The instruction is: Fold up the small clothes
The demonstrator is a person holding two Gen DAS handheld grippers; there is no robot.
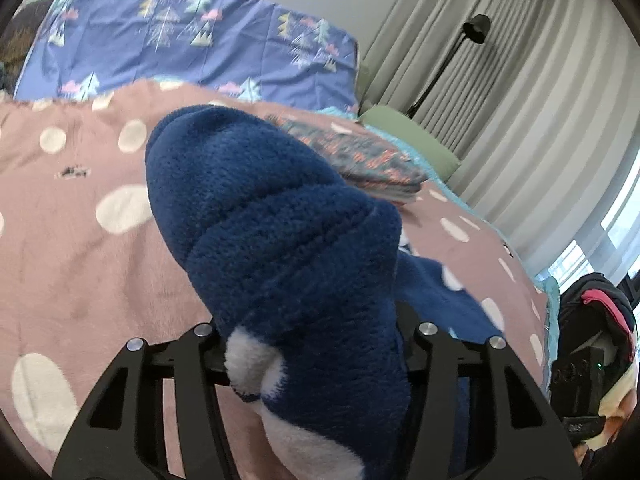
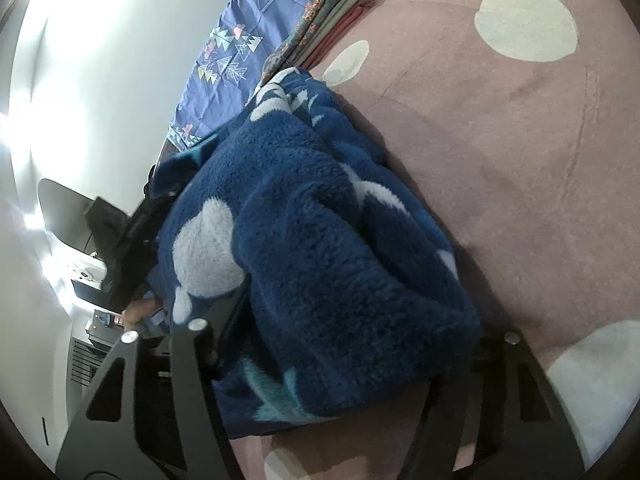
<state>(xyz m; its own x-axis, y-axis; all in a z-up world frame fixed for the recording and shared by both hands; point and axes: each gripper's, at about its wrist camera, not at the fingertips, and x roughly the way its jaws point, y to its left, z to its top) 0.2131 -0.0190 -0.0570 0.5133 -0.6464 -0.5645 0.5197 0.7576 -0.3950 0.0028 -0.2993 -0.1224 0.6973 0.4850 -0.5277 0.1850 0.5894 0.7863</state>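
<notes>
A dark blue fleece garment (image 1: 280, 220) with white patches is bunched up above the pink dotted blanket (image 1: 80, 260). My left gripper (image 1: 316, 344) is shut on one end of it; the thick fabric fills the gap and hides the fingertips. In the right wrist view the same garment (image 2: 320, 240) drapes over and between the jaws of my right gripper (image 2: 344, 344), which is shut on its other end. The left gripper (image 2: 132, 232) shows there as a black frame at the garment's far side, with a hand (image 2: 140, 312) below it.
A stack of folded clothes (image 1: 360, 160) lies on the blanket behind the garment, seen again as the stack (image 2: 328, 20). Blue tree-print bedding (image 1: 180, 40) rises at the back. A green pillow (image 1: 408, 136), grey curtains (image 1: 520, 100) and a black floor lamp (image 1: 476, 28) stand to the right.
</notes>
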